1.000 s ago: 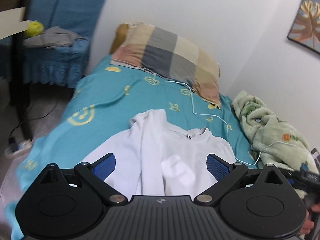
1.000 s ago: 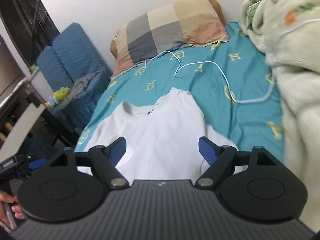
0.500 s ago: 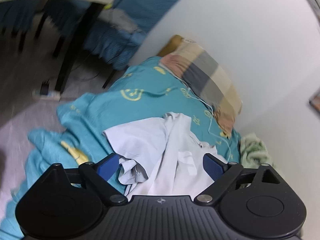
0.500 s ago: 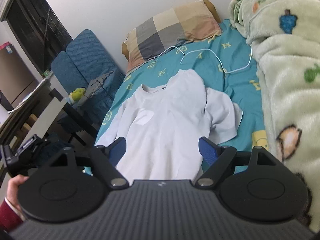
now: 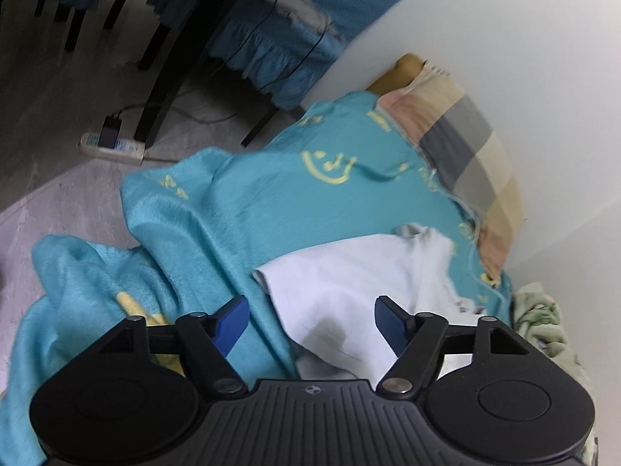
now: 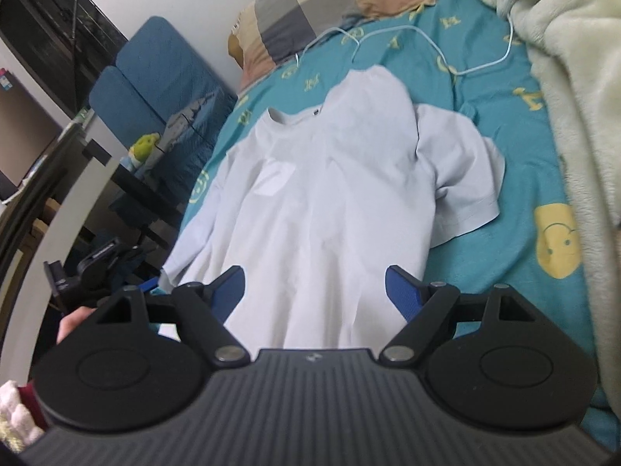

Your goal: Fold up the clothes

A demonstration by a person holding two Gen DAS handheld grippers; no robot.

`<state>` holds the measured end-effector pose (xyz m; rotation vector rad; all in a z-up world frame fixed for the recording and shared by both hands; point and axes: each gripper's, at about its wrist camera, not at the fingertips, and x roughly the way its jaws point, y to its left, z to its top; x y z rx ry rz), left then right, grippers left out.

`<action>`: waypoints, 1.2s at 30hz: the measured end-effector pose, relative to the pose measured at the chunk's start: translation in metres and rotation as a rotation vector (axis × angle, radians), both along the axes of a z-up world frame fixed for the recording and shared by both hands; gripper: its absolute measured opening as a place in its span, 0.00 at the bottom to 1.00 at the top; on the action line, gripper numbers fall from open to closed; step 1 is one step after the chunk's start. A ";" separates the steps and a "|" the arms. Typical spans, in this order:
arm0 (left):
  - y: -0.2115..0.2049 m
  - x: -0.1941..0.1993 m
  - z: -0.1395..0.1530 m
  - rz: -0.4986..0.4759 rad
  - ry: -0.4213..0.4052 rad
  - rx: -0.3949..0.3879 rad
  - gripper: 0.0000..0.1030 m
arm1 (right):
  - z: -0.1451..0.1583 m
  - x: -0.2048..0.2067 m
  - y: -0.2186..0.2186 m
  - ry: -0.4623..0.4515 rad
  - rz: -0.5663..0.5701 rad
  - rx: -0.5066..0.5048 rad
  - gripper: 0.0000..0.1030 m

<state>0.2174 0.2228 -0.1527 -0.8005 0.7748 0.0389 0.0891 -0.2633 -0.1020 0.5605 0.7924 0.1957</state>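
Note:
A white T-shirt lies face up on the teal bedsheet, collar toward the pillow, its right sleeve spread out. My right gripper hangs open over the shirt's lower part, the cloth passing under both blue pads. In the left wrist view my left gripper is rolled and low at the bed's side edge. Its jaws are closing. A corner of the white shirt lies between them, and the pads stand apart from it. In the right wrist view one left fingertip shows beside the shirt's left edge.
A checked pillow and a white cable lie at the bed's head. A pale green fleece blanket is heaped along the right side. Left of the bed are a blue chair, a dark table leg and a power strip.
The left gripper has rolled and dropped to the bed's side edge, its jaws narrowing around the shirt's corner. The right gripper has drawn back toward the shirt's lower part and stayed open.

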 end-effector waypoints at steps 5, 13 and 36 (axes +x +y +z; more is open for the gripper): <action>0.004 0.025 -0.022 -0.016 -0.028 -0.027 0.32 | -0.013 0.013 0.002 0.026 0.009 0.002 0.79; 0.011 0.023 -0.013 -0.012 -0.085 -0.016 0.05 | -0.021 0.020 -0.001 0.046 -0.006 0.008 0.79; 0.076 0.132 0.092 0.208 -0.126 0.416 0.02 | -0.023 0.030 -0.001 0.011 -0.006 -0.079 0.79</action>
